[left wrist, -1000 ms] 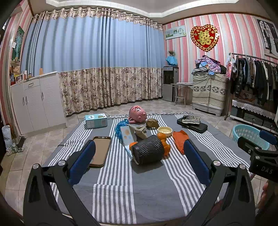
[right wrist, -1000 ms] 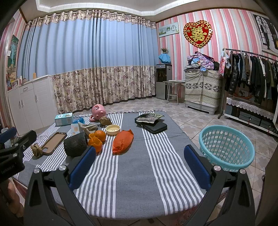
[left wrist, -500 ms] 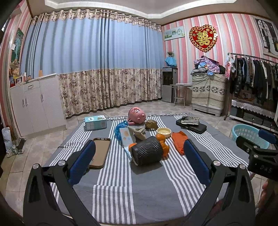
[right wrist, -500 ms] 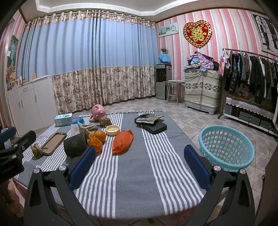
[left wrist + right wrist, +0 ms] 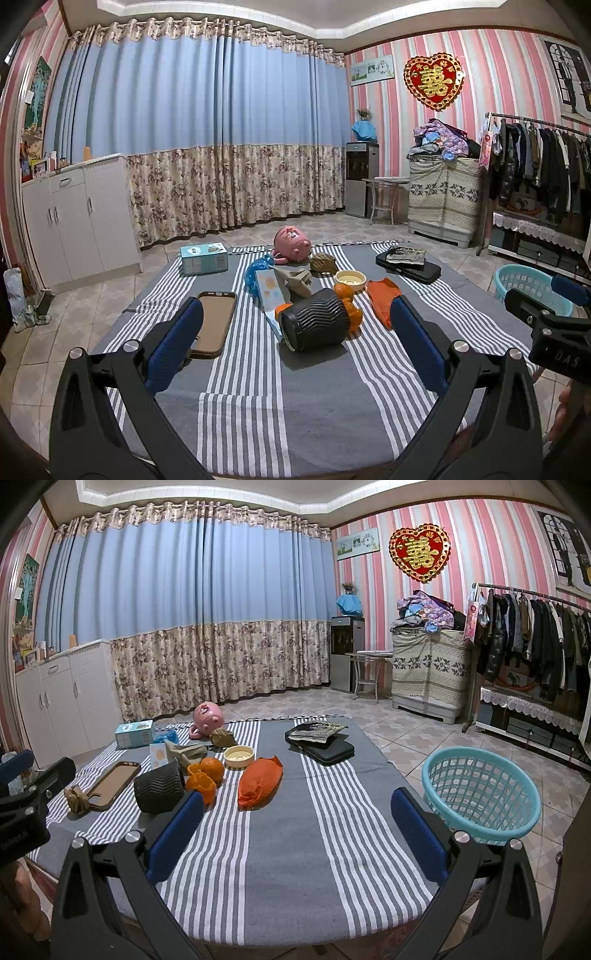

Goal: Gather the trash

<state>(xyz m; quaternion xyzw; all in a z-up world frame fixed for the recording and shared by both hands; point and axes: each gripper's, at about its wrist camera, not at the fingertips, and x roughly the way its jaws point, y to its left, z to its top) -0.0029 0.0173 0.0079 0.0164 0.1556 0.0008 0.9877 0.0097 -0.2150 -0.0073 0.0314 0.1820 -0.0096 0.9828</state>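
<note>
I see almost nothing changed since 1 second ago: my left gripper (image 5: 295,339) has crept slightly toward the black ribbed cylinder (image 5: 314,323). Both claws gape wide, empty; my right gripper (image 5: 295,829) hovers unmoved beside the blue basket (image 5: 480,794).

Bare striped cloth (image 5: 295,849) nearest, black speaker (image 5: 314,325) fronting clutter, basket (image 5: 480,794) unobstructed beside table

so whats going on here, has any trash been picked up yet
Not yet. A person holds both tools open and empty above the striped table: the left tool faces the black ribbed cup and orange peels, and the right tool hangs near the blue basket, which looks empty.
</note>
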